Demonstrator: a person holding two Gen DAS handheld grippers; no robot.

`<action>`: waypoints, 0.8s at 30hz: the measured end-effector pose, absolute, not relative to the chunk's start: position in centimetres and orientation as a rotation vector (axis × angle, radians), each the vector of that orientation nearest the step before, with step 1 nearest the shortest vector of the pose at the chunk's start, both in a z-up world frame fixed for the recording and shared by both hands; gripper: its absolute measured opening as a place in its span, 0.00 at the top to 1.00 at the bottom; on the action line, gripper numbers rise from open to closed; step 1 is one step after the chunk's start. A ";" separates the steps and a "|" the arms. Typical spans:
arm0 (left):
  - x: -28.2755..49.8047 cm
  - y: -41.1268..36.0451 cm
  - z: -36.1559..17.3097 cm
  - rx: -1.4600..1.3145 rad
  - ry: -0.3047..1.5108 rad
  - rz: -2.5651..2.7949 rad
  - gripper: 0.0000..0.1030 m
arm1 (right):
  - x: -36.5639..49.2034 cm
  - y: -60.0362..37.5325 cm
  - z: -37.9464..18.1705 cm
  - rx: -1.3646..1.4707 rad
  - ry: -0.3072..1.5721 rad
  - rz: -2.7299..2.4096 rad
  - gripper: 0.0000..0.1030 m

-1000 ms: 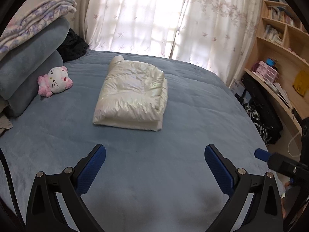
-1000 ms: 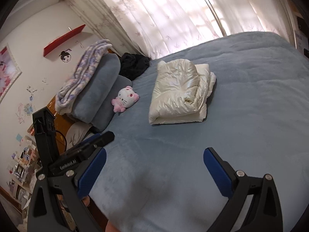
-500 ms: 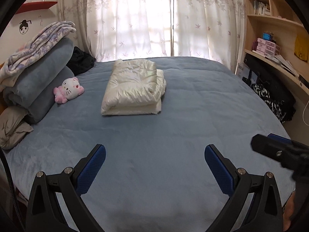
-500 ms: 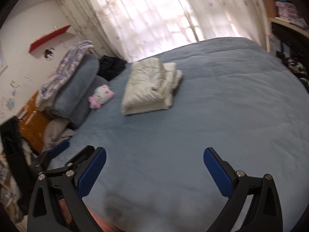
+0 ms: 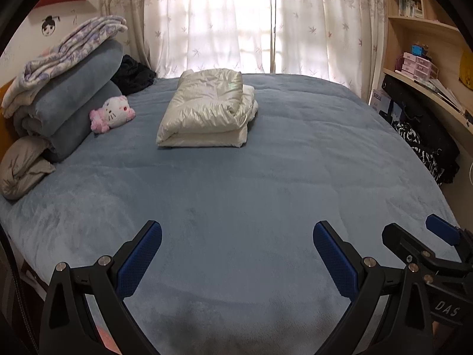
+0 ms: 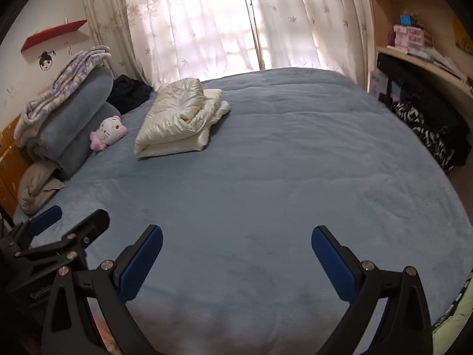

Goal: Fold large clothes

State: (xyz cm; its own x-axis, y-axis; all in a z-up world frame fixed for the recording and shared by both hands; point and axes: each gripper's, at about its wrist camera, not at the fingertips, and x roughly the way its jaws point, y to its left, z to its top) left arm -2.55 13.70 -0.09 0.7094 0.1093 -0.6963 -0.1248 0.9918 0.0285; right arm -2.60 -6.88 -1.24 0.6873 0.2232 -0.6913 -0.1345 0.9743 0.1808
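Nearest, left claw and right claw both spread wide, empty, over the near edge of the blue bed. Folded cream puffer jacket lies farther up the bed, well apart from both claws. Pink-white plush cat left of jacket, against rolled blankets. Curtains beyond.

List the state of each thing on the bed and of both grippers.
Jacket: folded, lying flat on the bed.
Plush toy: lying against the blanket roll.
Patterned blanket: folded, on top of the roll.
Black garment: crumpled, unfolded.
Curtains: drawn shut.
Left gripper: open, empty.
Right gripper: open, empty.
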 end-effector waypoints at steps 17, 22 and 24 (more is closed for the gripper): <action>-2.7 14.5 -0.7 -0.056 0.795 0.141 0.02 | -2.9 -7.0 -1.3 0.127 0.775 0.203 0.02; -2.8 14.9 -0.9 -0.068 0.795 0.152 0.02 | -3.2 -6.5 -1.4 0.114 0.773 0.213 0.02; -2.9 14.9 -0.9 -0.071 0.794 0.154 0.02 | -3.3 -6.4 -1.4 0.113 0.775 0.214 0.02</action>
State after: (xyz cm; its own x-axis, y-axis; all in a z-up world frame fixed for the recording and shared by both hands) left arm -2.86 14.95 -0.95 0.6904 0.1107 -0.7149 -0.1640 0.9864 -0.0056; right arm -3.31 -6.40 -1.43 0.6940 0.2330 -0.6812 -0.1501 0.9722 0.1797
